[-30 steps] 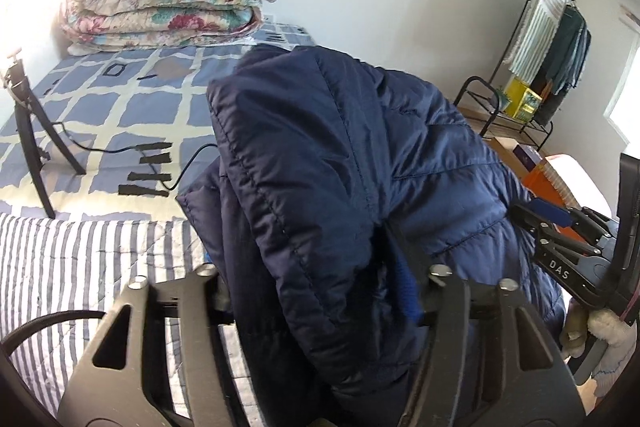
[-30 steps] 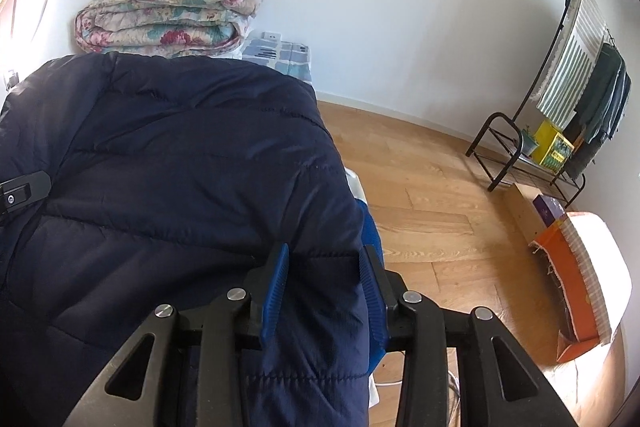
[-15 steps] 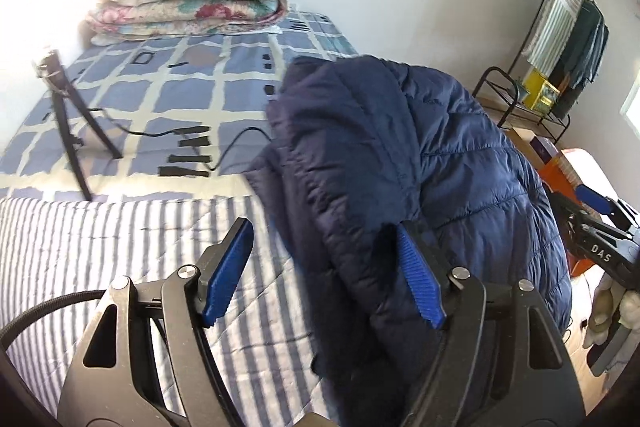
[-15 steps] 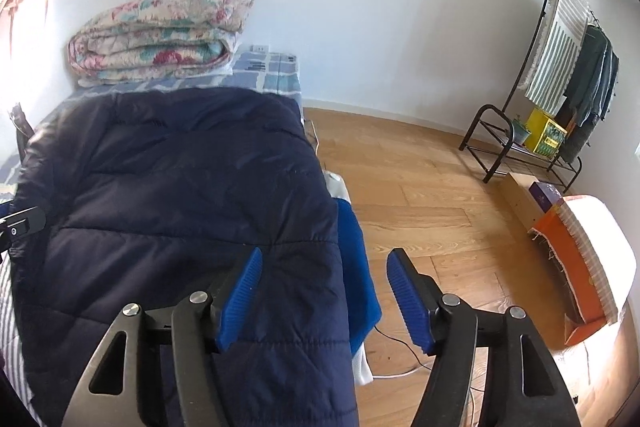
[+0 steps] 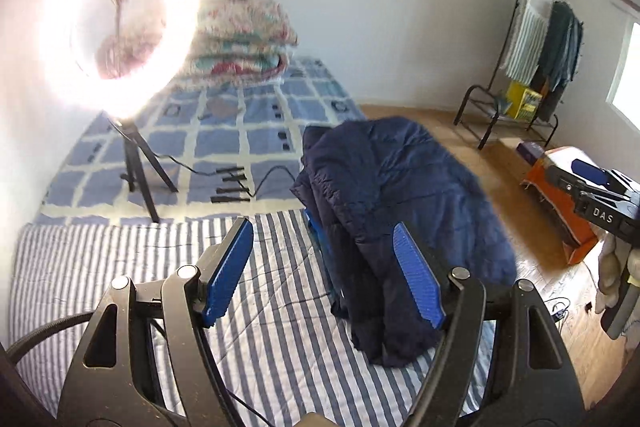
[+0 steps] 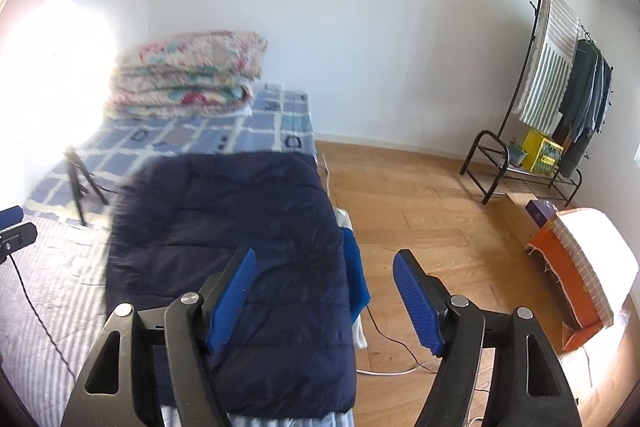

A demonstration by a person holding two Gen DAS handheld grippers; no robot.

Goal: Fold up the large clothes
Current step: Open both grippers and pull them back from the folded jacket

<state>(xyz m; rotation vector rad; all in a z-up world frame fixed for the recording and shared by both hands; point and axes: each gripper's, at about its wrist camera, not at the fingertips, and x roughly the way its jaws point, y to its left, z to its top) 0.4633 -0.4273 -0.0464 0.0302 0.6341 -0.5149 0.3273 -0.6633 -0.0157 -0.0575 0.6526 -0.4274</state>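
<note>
striped bed (image 5: 120, 259) holds folded navy jacket (image 6: 240, 235); both grippers' fingers (image 5: 230, 267) spread, empty.

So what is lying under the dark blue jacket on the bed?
The dark blue jacket lies on the striped sheet. A bright blue cloth peeks out at its right edge. How far the cloth reaches underneath is covered.

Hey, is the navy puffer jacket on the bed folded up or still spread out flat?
Folded: the navy jacket lies doubled into a compact rectangle on the striped sheet.
</note>
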